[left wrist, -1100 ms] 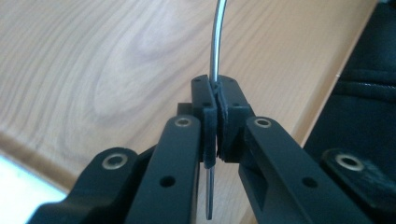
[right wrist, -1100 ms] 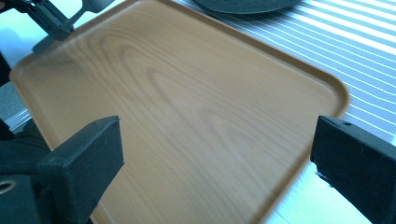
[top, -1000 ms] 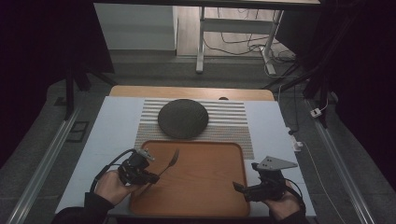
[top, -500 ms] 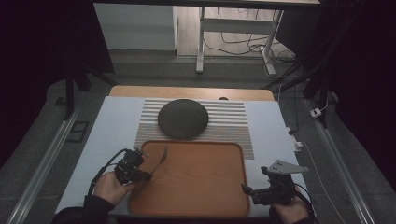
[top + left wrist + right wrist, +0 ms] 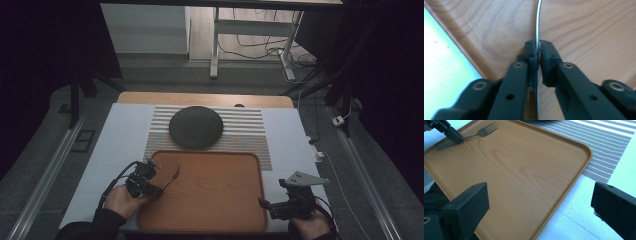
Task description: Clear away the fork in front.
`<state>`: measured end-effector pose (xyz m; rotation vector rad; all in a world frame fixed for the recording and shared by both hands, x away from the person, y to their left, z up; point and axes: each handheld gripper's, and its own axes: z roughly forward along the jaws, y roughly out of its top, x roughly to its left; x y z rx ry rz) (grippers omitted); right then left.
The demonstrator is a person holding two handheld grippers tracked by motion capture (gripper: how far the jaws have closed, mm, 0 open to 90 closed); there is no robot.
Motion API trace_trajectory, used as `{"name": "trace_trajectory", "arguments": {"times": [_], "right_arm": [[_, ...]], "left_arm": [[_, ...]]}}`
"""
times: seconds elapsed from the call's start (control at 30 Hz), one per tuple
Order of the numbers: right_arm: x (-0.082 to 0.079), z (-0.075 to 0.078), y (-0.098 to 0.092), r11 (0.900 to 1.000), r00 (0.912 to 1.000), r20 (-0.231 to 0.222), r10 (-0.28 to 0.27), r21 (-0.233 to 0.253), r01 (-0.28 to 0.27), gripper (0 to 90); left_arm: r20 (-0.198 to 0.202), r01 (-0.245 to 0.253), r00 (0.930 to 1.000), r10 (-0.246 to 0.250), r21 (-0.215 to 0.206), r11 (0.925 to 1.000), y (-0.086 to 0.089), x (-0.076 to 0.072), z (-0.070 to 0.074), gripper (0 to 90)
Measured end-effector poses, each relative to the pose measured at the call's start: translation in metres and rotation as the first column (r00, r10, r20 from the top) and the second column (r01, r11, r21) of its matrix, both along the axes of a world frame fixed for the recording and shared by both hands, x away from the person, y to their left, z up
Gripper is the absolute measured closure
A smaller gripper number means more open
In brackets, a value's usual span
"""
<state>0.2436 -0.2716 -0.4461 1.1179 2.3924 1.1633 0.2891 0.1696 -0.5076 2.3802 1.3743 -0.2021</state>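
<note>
Right now my left gripper (image 5: 159, 185) is clamped on the fork (image 5: 171, 175), jaws pinched hard against its thin handle partway along, as the left gripper view makes plain, where the steel shaft (image 5: 538, 30) runs up out of the closed pads. I judge this to be the carrying step: the fork is gripped and sits over the near-left corner of the wooden tray (image 5: 220, 210), tines pointing toward the tray's middle, handle end trailing back toward the tray's left rim. Whether it rests on the wood or is slightly lifted I cannot tell. My right gripper (image 5: 265, 204) waits at the tray's near-right corner with jaws spread wide and nothing between them. Next I would need a steady lift and a level wrist, since the slim handle could pivot in the pads, then a move toward the dark plate (image 5: 195, 127) on the striped mat (image 5: 250, 131) beyond the tray
</note>
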Motion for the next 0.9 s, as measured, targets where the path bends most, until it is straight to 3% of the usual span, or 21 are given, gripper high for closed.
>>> {"name": "trace_trajectory", "arguments": {"times": [0.07, 0.2, 0.43, 0.53, 0.63, 0.9], "right_arm": [[0.000, 0.000, -0.001, 1.000, 1.0000, -0.004, -0.002, 0.003, 0.002, 1.8], [0.001, 0.000, -0.001, 1.000, 1.0000, -0.006, -0.006, 0.003, 0.006, 1.8], [0.001, -0.001, 0.000, 1.000, 0.9999, -0.009, -0.011, -0.009, 0.011, 1.8], [0.001, -0.001, 0.001, 1.000, 0.9999, -0.008, -0.012, -0.014, 0.012, 1.8], [0.001, -0.001, 0.001, 1.000, 0.9999, -0.005, -0.016, -0.019, 0.016, 1.8], [0.001, -0.001, 0.002, 0.999, 0.9999, 0.000, -0.015, -0.028, 0.015, 1.7]], "left_arm": [[0.014, 0.007, 0.9999, -0.007, -0.016, 0.9998, 0.001, 0.000, 0.003, 76.4], [0.080, 0.009, 0.9968, -0.005, -0.049, 0.9987, 0.006, 0.001, 0.014, 74.6], [0.178, 0.039, 0.9838, -0.022, -0.096, 0.9946, 0.007, 0.014, 0.030, 88.4], [0.193, 0.057, 0.9807, -0.032, -0.129, 0.9900, 0.004, 0.022, 0.031, 88.5], [0.215, 0.078, 0.9754, -0.048, -0.131, 0.9884, 0.002, 0.029, 0.028, 88.5], [0.194, 0.060, 0.9807, -0.027, -0.166, 0.9843, 0.002, 0.046, 0.015, 88.5]]}}
